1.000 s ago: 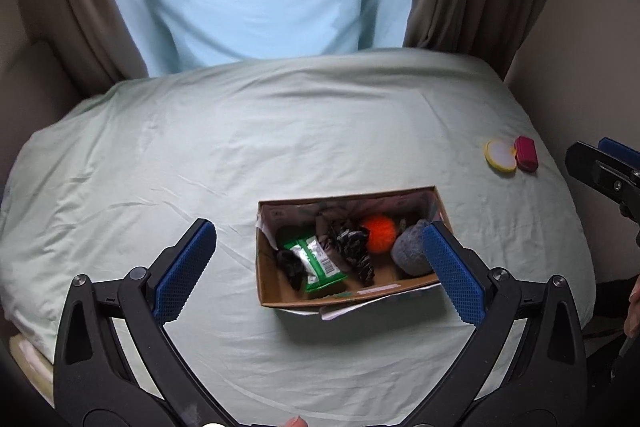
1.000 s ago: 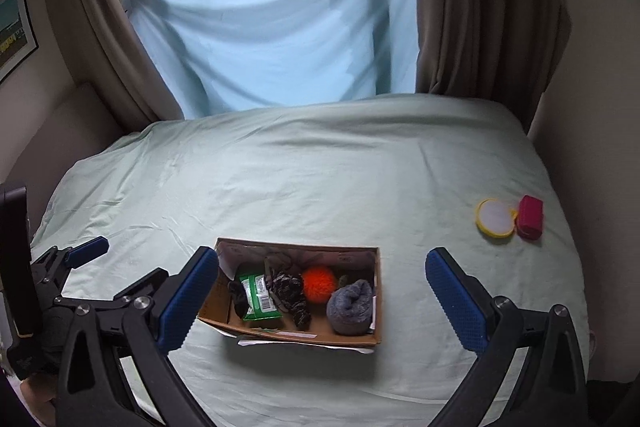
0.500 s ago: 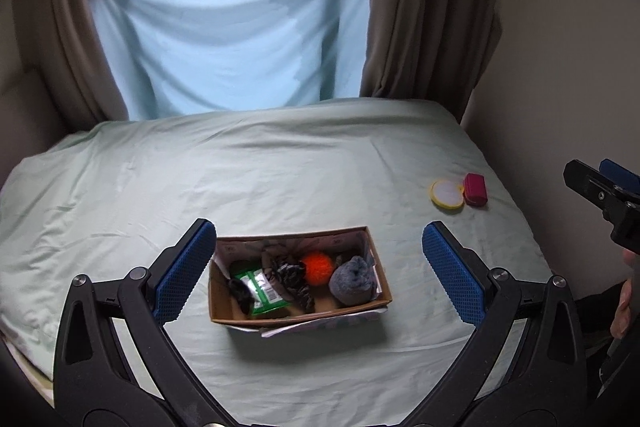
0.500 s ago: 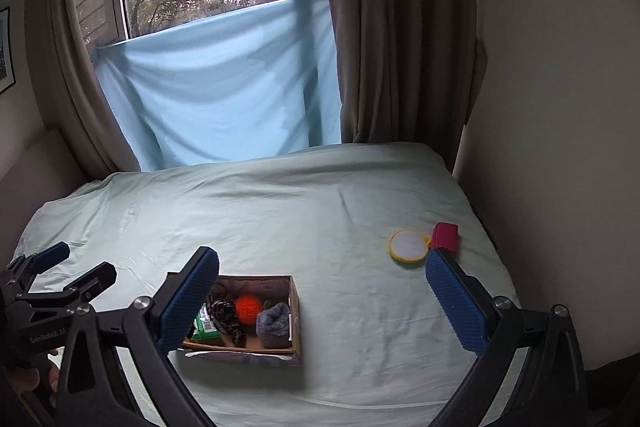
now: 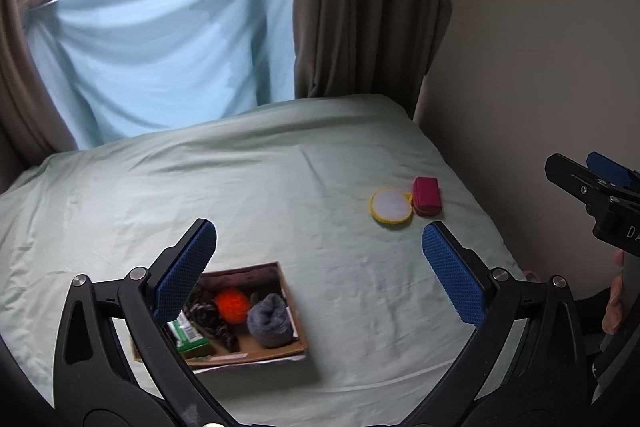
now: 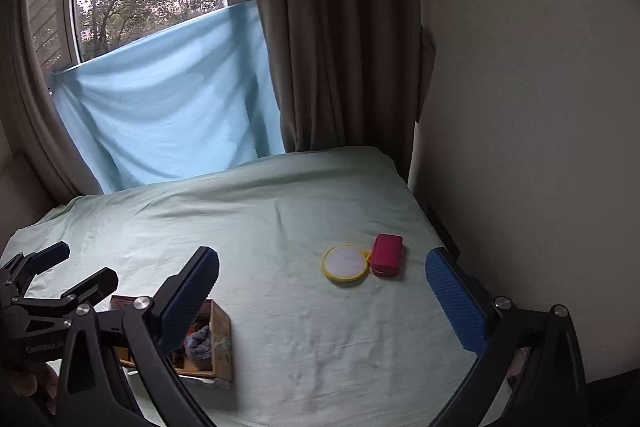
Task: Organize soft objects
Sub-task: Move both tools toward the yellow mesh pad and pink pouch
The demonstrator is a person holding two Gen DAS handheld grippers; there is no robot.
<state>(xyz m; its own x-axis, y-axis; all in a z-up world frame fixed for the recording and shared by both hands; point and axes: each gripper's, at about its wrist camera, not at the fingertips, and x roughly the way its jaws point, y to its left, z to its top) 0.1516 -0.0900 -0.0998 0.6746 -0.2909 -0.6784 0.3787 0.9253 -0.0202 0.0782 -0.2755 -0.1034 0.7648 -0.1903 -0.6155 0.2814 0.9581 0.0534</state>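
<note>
A cardboard box (image 5: 294, 337) sits on the pale green bed near its front edge, holding an orange ball (image 5: 232, 303), a grey rolled sock (image 5: 269, 319), a dark patterned cloth (image 5: 208, 319) and a green packet (image 5: 186, 335). Farther right on the sheet lie a yellow-rimmed round pad (image 5: 390, 205) and a magenta pouch (image 5: 427, 196), touching each other. My left gripper (image 5: 320, 275) hangs open and empty above the bed right of the box. My right gripper (image 6: 324, 291) is open and empty too, with the round pad (image 6: 346, 263) and the pouch (image 6: 386, 254) ahead between its fingers. The box (image 6: 222, 341) shows low left there.
A beige wall (image 6: 520, 147) runs along the bed's right side. Brown curtains (image 6: 332, 27) and a blue cloth (image 6: 160, 107) hang under the window behind the bed. The left gripper (image 6: 36, 275) shows at the far left of the right wrist view.
Both views have pulled back and swung to the right. The box has slid toward the lower left, and the round pad and pouch now sit nearer the centre. Both grippers stayed open.
</note>
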